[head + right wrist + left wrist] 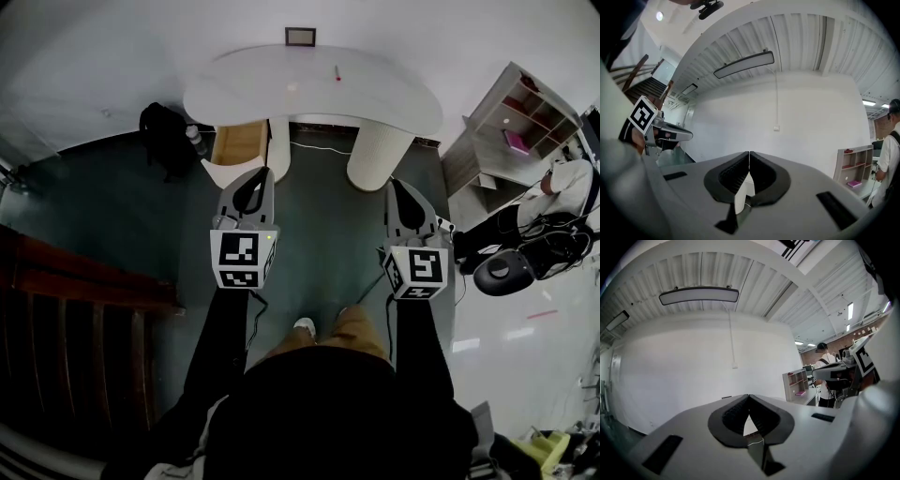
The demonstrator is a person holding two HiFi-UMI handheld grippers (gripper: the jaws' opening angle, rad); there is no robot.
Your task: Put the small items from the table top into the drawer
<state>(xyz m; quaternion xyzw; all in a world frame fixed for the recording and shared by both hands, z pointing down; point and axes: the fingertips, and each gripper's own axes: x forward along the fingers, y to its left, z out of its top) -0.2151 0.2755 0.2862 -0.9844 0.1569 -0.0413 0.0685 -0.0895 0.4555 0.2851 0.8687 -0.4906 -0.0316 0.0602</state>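
Where table stands, drawer open beneath, black bag beside, shelf right

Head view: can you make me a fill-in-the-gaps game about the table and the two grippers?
1. The small item lying on the white table is ____ in colour.
2. The drawer under the table stands ____.
3. The left gripper and the right gripper both have their jaws ____, with nothing between them.
Missing words: red; open; shut.
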